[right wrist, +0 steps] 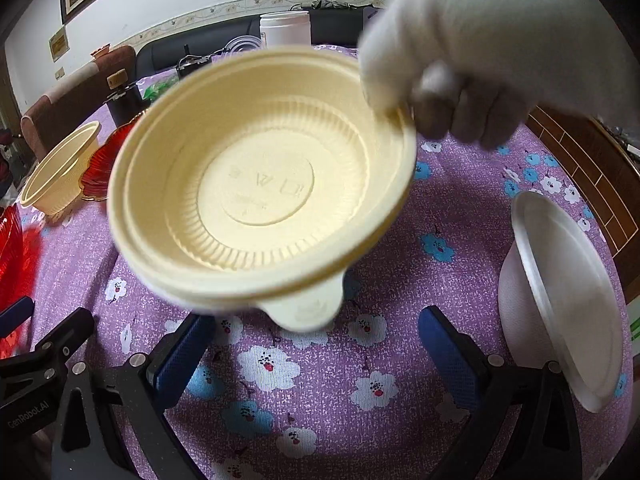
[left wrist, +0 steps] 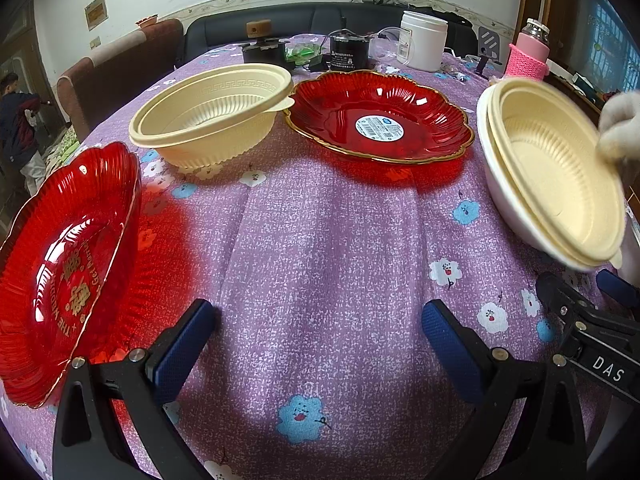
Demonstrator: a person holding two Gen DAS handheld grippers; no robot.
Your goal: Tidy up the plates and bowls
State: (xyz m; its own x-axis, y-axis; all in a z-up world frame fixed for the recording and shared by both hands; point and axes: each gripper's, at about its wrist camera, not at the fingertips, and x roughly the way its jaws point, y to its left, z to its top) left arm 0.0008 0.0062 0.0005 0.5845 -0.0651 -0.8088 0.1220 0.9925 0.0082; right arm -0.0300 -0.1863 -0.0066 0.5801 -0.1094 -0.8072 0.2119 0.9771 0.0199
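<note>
Seeing both my left tongs and right tongs wide and empty; a gloved hand grips the cream bowl's rim above the open purple tablecloth.

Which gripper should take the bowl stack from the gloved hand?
Right. The bowl stack hangs in the gloved hand just above the open right gripper; the left gripper, also open, sees it far off to its right.

Two low wrist views, shared tablecloth
</note>
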